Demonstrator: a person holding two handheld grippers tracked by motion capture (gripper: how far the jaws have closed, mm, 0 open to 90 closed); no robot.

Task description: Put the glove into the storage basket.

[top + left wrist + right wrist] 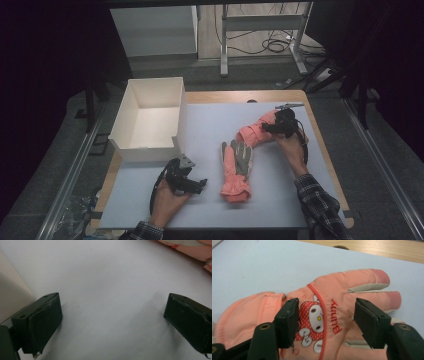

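Pink fabric of the far glove (342,315) lies between the spread jaws of the right gripper (327,322), unpinched. If only the top layer is pinched, it could slip free. Nothing is held by the left gripper (110,320), its jaws wide, at lower left of the high view.

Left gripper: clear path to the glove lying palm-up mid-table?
Probably yes. The left gripper is open and points at the palm-up glove, with bare table mat between them. The white box sits behind, out of the way.

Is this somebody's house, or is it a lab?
Probably a lab or workshop: a pale grey mat covers a wooden table, black cables lie tangled on the floor beyond, and a metal-framed workbench stands behind.
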